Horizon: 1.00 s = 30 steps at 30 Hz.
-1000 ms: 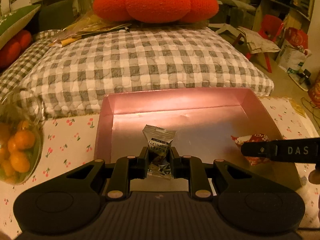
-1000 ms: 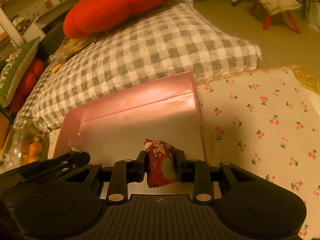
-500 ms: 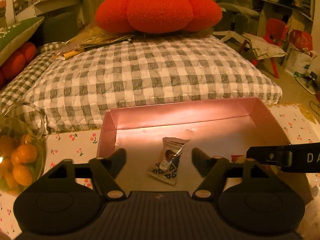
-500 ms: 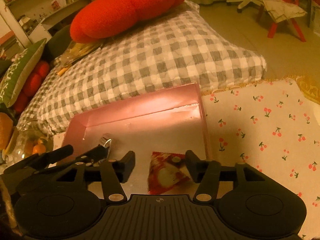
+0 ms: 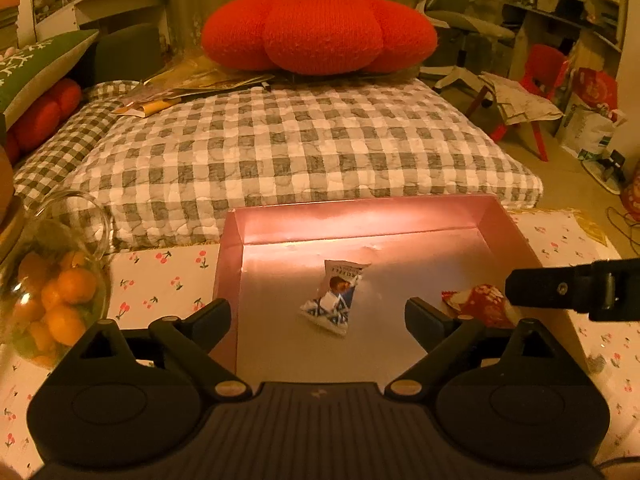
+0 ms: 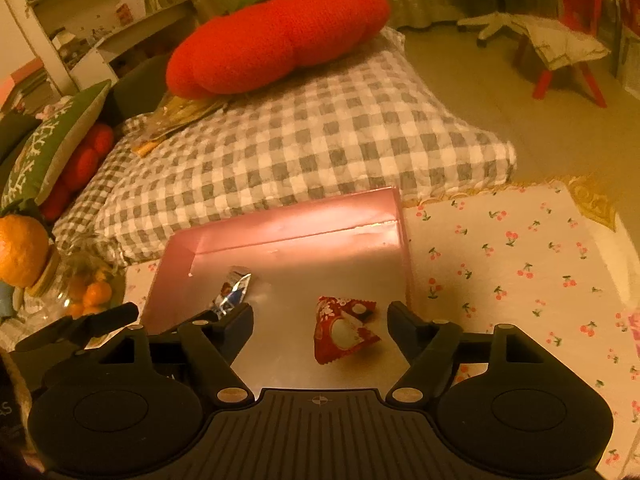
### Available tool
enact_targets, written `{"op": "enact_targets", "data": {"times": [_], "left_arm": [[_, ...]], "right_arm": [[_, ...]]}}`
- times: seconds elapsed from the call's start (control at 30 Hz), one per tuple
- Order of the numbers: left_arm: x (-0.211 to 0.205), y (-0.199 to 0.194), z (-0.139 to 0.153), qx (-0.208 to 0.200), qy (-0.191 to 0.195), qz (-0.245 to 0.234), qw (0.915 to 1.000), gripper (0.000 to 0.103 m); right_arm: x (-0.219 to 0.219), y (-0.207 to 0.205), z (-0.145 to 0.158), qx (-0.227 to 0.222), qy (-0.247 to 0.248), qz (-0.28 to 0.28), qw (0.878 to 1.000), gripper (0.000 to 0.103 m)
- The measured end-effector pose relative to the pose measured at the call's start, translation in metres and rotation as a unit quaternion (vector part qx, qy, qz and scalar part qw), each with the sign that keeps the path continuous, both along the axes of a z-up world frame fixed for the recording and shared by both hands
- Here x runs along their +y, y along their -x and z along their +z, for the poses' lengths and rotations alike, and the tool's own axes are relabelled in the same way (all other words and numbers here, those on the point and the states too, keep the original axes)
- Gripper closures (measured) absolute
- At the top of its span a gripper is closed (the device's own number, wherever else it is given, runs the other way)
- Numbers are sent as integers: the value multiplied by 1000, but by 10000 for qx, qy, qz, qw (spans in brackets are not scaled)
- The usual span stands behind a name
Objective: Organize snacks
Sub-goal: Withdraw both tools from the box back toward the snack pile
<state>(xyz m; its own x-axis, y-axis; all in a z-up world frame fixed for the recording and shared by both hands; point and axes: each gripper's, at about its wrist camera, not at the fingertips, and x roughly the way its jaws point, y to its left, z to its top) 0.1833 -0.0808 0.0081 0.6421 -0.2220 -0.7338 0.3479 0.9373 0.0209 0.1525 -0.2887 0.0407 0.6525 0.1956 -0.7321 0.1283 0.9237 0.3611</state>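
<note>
A pink box [image 5: 360,216] lies open on the cherry-print cloth; it also shows in the right wrist view [image 6: 280,220]. A silver and blue snack packet [image 5: 334,296] lies on the box floor, also seen in the right wrist view [image 6: 234,290]. A red snack packet [image 6: 342,328] lies to its right, also visible in the left wrist view [image 5: 478,304]. My left gripper [image 5: 318,320] is open and empty above the silver packet. My right gripper [image 6: 320,320] is open and empty above the red packet.
A glass jar of small oranges [image 5: 52,292] stands left of the box. A grey checked cushion [image 5: 288,152] with a red tomato pillow [image 5: 320,32] lies behind it. The cherry-print cloth [image 6: 500,264] extends to the right. A red chair [image 5: 540,80] stands far right.
Both grippers opened and let go of their packets, which now lie on the box floor. Both grippers have drawn back and up from the box.
</note>
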Motion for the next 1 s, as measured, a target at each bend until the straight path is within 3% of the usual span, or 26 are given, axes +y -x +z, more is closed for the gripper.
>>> {"op": "enact_targets", "data": {"times": [0.57,1.0], "left_arm": [[21,47,15,305,243,-11,9992,4],[46,91,18,426,49,-143,9990,1]], "right_arm": [[2,56,27,-48,209,46,9998,23],[22,108,33,29,475,387,9981,16]]}}
